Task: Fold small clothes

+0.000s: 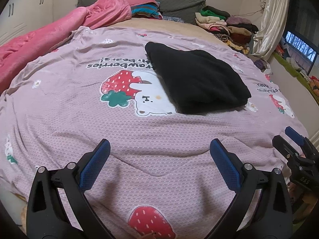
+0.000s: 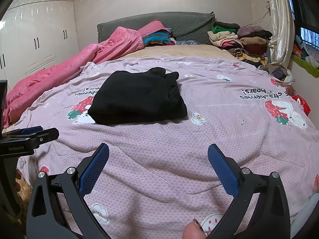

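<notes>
Both tongs are hanging spread apart with nothing between their blue pads: I am holding the left gripper and the right gripper low over the pink strawberry-print sheet. Ahead of them the black garment is lying folded on the sheet, well apart from both, partly covering a printed bear.

A bed carries a lilac strawberry-and-bear print sheet over its near part. On the sheet lies a folded black garment. A pink blanket runs along the left edge; stacked folded clothes sit far right, by the grey headboard.
</notes>
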The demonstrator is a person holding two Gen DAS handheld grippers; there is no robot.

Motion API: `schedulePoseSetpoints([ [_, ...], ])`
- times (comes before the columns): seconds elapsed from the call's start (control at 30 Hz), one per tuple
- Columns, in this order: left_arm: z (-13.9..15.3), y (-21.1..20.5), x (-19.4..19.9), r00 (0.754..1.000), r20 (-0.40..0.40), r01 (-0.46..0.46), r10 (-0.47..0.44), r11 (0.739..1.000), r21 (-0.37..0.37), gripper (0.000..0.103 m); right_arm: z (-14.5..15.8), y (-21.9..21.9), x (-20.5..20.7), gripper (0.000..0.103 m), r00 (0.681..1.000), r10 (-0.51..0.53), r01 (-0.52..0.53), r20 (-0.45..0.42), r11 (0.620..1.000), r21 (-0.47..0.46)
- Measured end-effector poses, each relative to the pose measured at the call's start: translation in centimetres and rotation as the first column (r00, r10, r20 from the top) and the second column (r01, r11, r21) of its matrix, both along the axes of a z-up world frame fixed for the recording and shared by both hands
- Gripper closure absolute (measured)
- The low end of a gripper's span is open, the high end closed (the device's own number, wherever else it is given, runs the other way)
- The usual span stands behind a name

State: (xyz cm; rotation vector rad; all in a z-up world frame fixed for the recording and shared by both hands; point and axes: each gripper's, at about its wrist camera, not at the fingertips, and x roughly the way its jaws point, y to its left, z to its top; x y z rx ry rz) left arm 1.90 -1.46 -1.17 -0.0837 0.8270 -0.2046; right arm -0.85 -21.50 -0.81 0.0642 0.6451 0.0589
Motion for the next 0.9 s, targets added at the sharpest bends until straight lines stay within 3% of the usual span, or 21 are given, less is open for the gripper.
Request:
schedulePoseSetpoints([
  [0.9,-0.2,0.12,0.15,1.0,-0.018,-0.002,0.003,1.0,0.03,0.01,-0.27,0.1,0.41,0.004,1.0,0.005,-0.004,-0.015,1.0,0.011],
])
